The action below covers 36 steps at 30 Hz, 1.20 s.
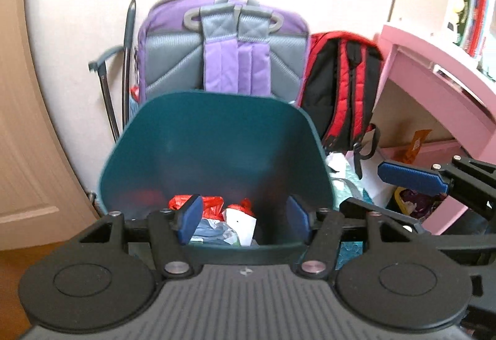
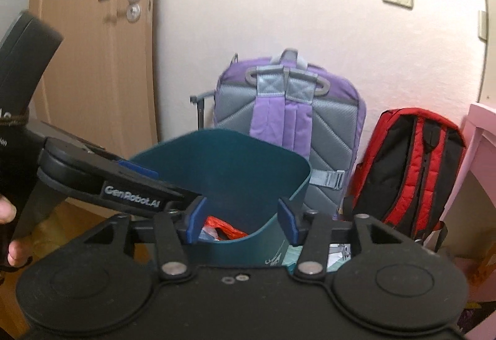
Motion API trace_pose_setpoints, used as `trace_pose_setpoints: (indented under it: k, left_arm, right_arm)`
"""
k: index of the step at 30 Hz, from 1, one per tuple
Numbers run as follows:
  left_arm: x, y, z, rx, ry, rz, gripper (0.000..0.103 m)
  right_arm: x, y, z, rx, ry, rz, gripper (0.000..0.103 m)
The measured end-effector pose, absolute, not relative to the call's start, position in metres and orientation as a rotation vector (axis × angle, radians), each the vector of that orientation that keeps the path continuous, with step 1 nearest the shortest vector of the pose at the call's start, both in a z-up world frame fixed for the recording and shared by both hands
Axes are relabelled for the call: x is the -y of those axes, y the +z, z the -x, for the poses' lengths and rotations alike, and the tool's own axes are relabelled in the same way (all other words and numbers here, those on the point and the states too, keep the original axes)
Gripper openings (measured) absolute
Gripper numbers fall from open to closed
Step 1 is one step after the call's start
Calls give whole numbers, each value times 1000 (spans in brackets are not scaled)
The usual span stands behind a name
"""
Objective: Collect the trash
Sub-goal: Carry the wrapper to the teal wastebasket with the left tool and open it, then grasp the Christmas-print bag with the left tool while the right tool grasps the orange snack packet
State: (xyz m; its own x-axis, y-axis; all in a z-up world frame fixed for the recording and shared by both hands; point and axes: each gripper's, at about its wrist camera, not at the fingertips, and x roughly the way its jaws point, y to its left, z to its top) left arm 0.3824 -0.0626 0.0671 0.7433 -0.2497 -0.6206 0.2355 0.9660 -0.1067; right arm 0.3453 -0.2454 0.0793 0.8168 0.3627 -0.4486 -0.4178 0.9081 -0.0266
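Note:
A teal bin (image 1: 214, 135) stands on the floor and fills the middle of the left wrist view. At its bottom lies trash (image 1: 226, 216): red plastic, white paper and a grey-blue bag. My left gripper (image 1: 245, 220) hangs over the bin's near rim, open, with nothing between its blue pads (image 1: 189, 220). The right gripper's blue pad (image 1: 412, 178) shows just right of the bin. In the right wrist view my right gripper (image 2: 241, 222) is open and empty over the bin's (image 2: 223, 166) near right corner. The left gripper (image 2: 133, 185) reaches over the rim from the left.
A purple backpack (image 1: 223, 39) and a red-black backpack (image 1: 341, 85) lean on the wall behind the bin. Loose paper and wrappers (image 1: 347, 178) lie on the floor right of it, under a pink desk (image 1: 434, 60). A wooden door (image 2: 93, 60) is to the left.

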Motion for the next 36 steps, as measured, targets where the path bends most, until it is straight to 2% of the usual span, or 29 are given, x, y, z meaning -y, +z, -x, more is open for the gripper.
trace_pose_setpoints:
  k: [3,10,13,20,25,27,29,36]
  left_arm:
    - [59,80,-361,-651,-266,30,79]
    - [54,100,-304,-612,-292,18,80]
    - [49,106,-282,-599,-303,23,84]
    - [29,103,-237,-602,-302,33,85]
    - [1,79,-213,-632,-279,40,87]
    - [-12,64,-207,-649,-272,56,98]
    - [-25,47,-203,-662,-267,74,102]
    - [-68,-39,-217,-805,-220,124,102]
  right_arm:
    - [252,91,-326,-436,428,98,53]
    - [254,107,-278,-430,440,114,53]
    - [252,111,-257,-427,462,110,54]
    - [241,102,-222,-450,530,82,54]
    - [228,74,-209,-499,597,46,54]
    - [221,58,-209,-532,621,35,54]
    - [212,39,-211,-575,639,35,54]
    - [177,-44,-228,-756,664,66,54]
